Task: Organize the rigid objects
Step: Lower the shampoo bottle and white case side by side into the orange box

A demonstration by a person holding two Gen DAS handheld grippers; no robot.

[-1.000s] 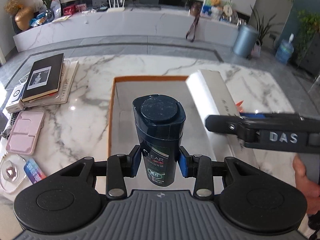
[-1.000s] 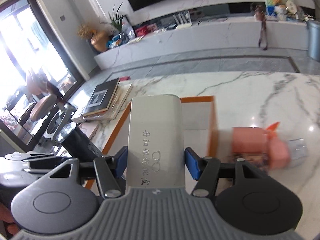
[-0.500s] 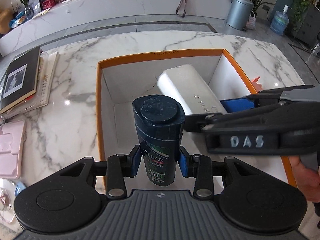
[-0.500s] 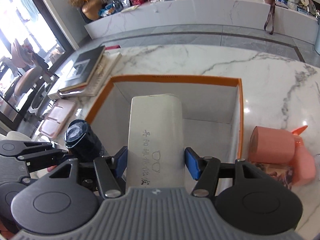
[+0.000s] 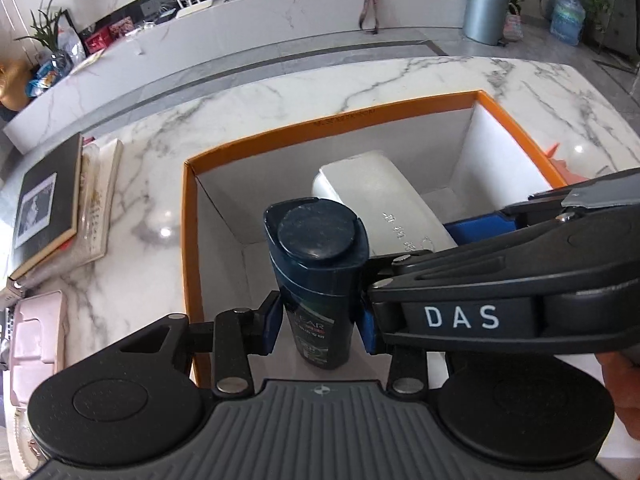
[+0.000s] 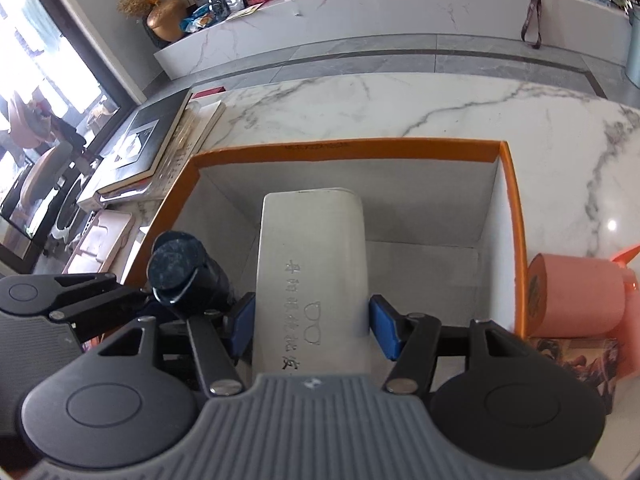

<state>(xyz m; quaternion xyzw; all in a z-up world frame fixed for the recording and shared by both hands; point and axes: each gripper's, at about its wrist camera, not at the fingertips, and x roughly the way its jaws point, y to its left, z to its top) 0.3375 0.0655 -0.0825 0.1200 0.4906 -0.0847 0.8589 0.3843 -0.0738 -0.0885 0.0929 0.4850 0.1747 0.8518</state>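
Both grippers have come lower and further over the orange-rimmed box (image 5: pixel 188 240) than half a second ago, so its white floor and walls now fill more of each view and the far wall sits closer. On the left of the worktop (image 5: pixel 132 184), outside the box, lie a stack of books (image 5: pixel 44 204) and a pink case (image 5: pixel 32 336). Next, the left gripper (image 5: pixel 318 322) has its jaws clamped on the sides of a dark blue shampoo bottle (image 5: pixel 316 248), held cap-forward over the box's left half. Just to its right, the right gripper (image 6: pixel 312 326) has its jaws shut against both sides of a white glasses case (image 6: pixel 312 256), which points into the middle of the box. Beyond the box's right wall stands a pink roll (image 6: pixel 576 296).
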